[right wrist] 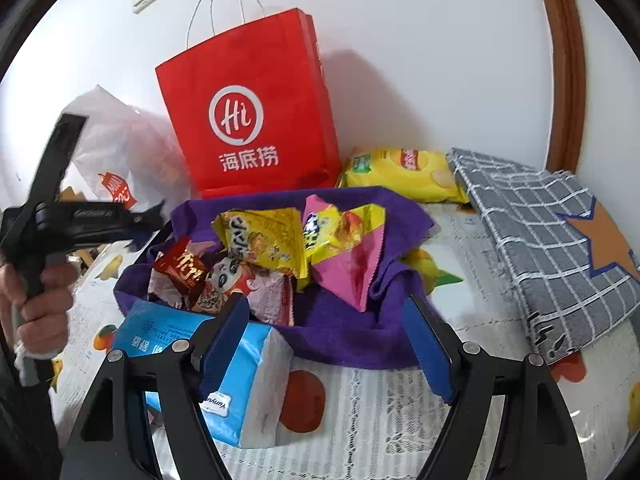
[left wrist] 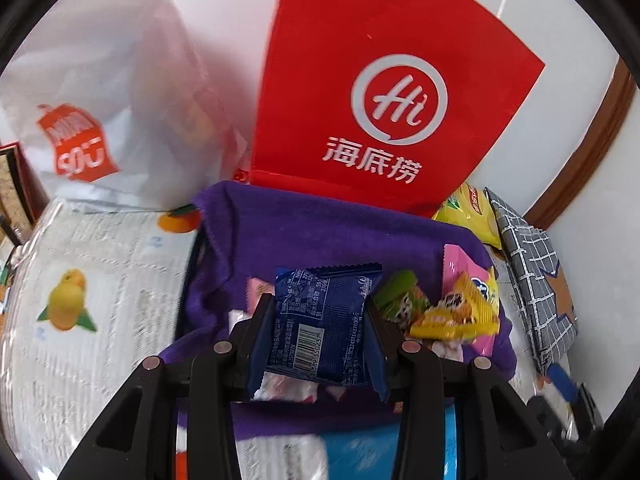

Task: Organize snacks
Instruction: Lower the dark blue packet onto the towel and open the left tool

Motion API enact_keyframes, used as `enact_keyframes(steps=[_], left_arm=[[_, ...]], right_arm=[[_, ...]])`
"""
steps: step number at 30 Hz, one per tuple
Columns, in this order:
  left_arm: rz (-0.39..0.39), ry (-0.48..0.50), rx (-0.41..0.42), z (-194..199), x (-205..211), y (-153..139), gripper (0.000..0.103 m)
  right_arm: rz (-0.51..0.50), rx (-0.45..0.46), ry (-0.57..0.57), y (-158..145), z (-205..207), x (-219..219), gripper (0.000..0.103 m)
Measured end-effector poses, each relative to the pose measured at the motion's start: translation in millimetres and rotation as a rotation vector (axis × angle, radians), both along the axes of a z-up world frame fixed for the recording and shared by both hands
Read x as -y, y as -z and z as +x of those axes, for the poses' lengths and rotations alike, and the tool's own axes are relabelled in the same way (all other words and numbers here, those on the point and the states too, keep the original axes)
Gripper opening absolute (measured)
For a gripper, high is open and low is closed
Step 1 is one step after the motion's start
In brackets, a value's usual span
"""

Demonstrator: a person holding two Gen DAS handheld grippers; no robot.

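Note:
My left gripper (left wrist: 320, 312) is shut on a blue snack packet (left wrist: 320, 320) and holds it over a purple cloth (left wrist: 320, 228) with several snacks piled on it. In the right wrist view the same purple cloth (right wrist: 344, 336) holds a yellow snack bag (right wrist: 264, 240), a pink and yellow packet (right wrist: 344, 248) and a red-brown packet (right wrist: 182, 272). My right gripper (right wrist: 328, 340) is open and empty at the cloth's near edge. The left gripper (right wrist: 148, 216) shows at the left, held by a hand.
A red paper bag (right wrist: 256, 120) stands against the wall behind the cloth, with a white plastic bag (right wrist: 120, 152) to its left. A yellow chips bag (right wrist: 404, 174) and a grey checked cloth (right wrist: 540, 248) lie right. A blue tissue pack (right wrist: 224, 384) lies near left.

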State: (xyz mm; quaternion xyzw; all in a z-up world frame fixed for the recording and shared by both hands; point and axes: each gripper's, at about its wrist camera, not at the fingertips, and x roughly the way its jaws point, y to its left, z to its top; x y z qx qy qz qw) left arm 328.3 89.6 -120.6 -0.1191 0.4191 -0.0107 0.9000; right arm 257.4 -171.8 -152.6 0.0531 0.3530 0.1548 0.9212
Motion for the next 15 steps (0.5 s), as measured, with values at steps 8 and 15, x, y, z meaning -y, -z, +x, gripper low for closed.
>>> enact_keyframes(steps=[8, 15], left_arm=[[0.027, 0.005, -0.068, 29, 13, 29, 0.04], [0.046, 0.039, -0.061, 27, 20, 30, 0.049]], right_arm=[[-0.008, 0.0, -0.071, -1, -6, -11, 0.079], [-0.025, 0.011, -0.092, 0, -9, -17, 0.079]])
